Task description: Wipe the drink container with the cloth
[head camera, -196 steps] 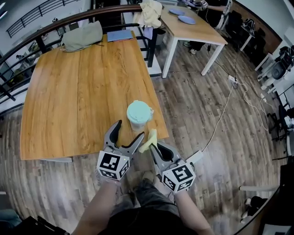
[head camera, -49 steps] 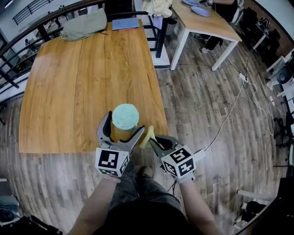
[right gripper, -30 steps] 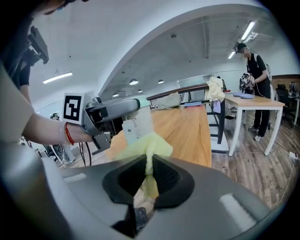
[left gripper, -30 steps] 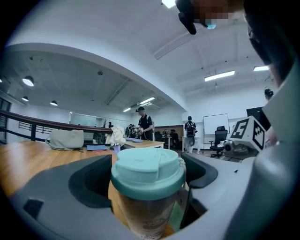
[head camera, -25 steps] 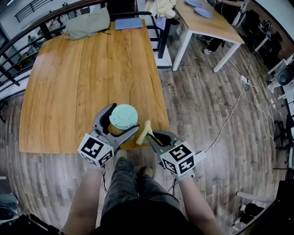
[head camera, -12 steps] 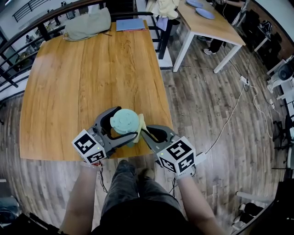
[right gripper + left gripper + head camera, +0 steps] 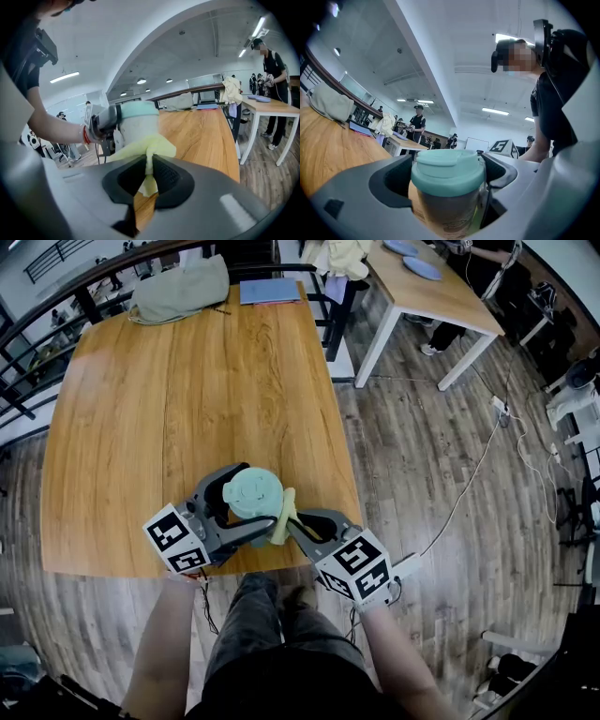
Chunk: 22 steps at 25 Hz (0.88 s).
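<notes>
My left claw (image 7: 256, 495) is clamped round the drink container (image 7: 447, 174), mint lid up, at the near edge of the tabletop (image 7: 169, 390), right of middle. My right claw (image 7: 149, 174) is pinched tight on the yellow cloth (image 7: 143, 149), which is pressed against the container's right side. A grey bag (image 7: 178, 289) lies at the far end.

Seven seconds back the cup (image 7: 251, 489) stood free on the table (image 7: 141, 409), just ahead of our left gripper's (image 7: 260, 494) parted jaws. Now we have those jaws closed round it. Over the last second we have swung that gripper's marker cube (image 7: 175, 538) out to the left. Our right gripper (image 7: 291, 523) has carried the yellow cloth (image 7: 281, 506) across the gap, and it now presses against the cup's right side.
</notes>
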Tool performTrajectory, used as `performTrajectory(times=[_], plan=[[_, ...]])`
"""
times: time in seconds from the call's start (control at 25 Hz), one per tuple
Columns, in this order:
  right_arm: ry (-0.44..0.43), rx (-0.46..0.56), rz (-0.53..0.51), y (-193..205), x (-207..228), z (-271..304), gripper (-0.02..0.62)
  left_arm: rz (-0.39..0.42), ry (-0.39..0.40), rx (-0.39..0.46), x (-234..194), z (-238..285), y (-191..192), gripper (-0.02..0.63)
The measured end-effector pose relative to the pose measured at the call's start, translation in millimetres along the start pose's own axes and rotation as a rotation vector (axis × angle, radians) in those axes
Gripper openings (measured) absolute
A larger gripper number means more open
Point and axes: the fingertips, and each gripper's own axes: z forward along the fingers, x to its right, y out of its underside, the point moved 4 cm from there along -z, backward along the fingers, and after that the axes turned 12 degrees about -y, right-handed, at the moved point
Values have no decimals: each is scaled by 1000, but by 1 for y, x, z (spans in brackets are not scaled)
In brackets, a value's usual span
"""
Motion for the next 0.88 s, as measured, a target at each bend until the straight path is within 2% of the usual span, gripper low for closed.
performTrajectory(times=[0.32,0.88], plan=[[7,-96,78,48,7,12,43,-31,47,-2,-7,0,0,459],[38,-192,101,74,13,20,43,-27,66,-10,-12,-5,-1,459]])
